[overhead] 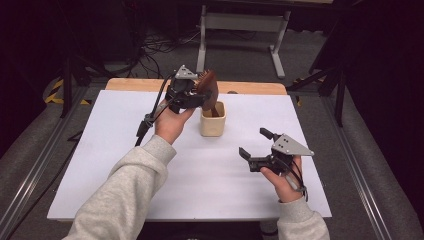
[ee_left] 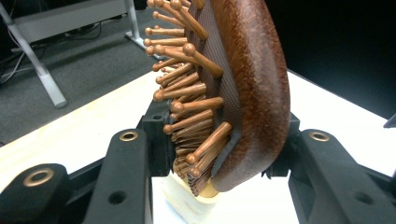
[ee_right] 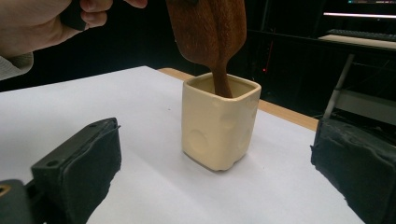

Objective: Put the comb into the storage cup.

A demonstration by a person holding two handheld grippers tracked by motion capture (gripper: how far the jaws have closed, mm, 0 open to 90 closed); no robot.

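Left gripper clamps unmarked hairbrush over cup; right gripper gapes.

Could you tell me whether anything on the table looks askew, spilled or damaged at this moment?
Nothing stands out. The cream cup stands upright on the white table, the wooden hairbrush looks intact with its handle in the cup, clamped by the left gripper, and nothing has spilled.

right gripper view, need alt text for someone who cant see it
A brown wooden hairbrush hangs handle-down into a cream square ceramic cup standing on a white table. The person's left hand shows at the top left above the table. The right gripper frames the cup from the bottom corners, its black jaws wide apart with nothing between the pads.
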